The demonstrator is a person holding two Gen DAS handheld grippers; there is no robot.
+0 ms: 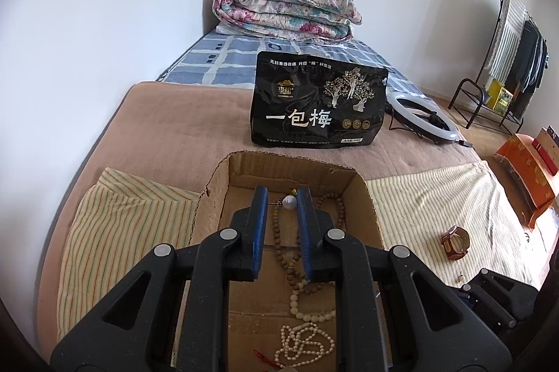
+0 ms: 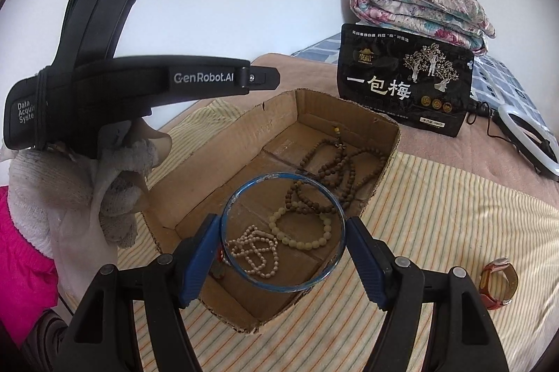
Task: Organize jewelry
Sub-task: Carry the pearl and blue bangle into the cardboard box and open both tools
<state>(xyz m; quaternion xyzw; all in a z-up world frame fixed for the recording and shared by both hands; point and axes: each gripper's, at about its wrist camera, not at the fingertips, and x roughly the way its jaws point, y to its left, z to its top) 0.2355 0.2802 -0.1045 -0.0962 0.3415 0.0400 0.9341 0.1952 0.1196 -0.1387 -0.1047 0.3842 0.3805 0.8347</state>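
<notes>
Pearl earring [image 1: 289, 202] pinched in left claw [image 1: 283, 202], above cardboard box [image 2: 349, 106] on the bed. Blue bangle [image 2: 283, 228] clamped btwn pads of right claw [image 2: 283, 253], jaws wide, over box's near end. In box: brown bead strands [image 2: 335, 169], pale bead bracelet [image 2: 307, 230], small pearl string [image 2: 256, 249]. Watch [image 2: 498, 283] on striped cloth [image 2: 436, 232], right of box. Black snack bag [image 2: 405, 82] behind.

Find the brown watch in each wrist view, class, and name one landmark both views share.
Left wrist view: the watch lies at the right on the striped cloth, right of the box.
Right wrist view: lower right, same cloth, right of the box.
Shared landmark: the black snack bag behind the box.
</notes>
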